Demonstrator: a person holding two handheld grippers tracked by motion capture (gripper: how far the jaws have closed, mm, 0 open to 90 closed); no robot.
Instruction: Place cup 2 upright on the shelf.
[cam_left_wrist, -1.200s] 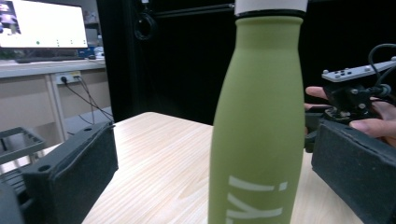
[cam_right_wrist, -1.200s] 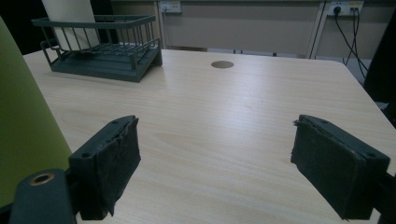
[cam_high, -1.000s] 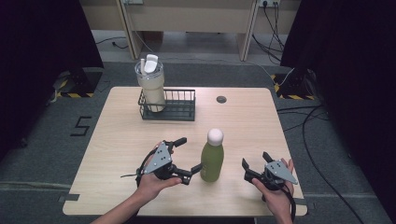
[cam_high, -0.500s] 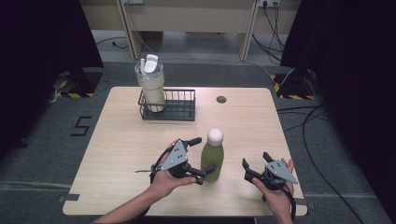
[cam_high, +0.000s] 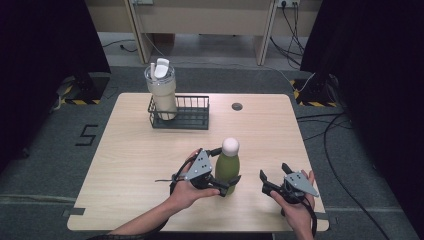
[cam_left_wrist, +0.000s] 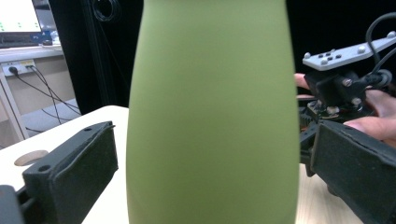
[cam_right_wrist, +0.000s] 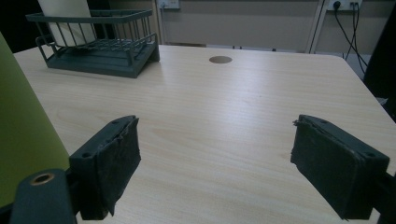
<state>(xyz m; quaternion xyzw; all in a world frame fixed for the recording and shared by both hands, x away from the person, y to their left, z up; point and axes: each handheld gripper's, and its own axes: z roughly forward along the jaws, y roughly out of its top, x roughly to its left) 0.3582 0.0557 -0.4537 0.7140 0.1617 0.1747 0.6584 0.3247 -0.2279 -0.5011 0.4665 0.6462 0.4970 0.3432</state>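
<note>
A smooth, matte green bottle (cam_high: 227, 171) with a rounded white cap stands upright on the pale wood-grain surface (cam_high: 135, 150), between the parted jaws of the left gripper (cam_high: 223, 168). In the left gripper view there is a gap between the bottle (cam_left_wrist: 212, 116) and each black, foam-faced pad, so the gripper is released, not grasping. The right gripper (cam_high: 272, 179) rests low on the surface just right of the bottle, jaws spread wide on nothing. Its own view adds the dark wire basket (cam_right_wrist: 100, 44) far ahead, holding a cream tumbler (cam_right_wrist: 65, 16).
</note>
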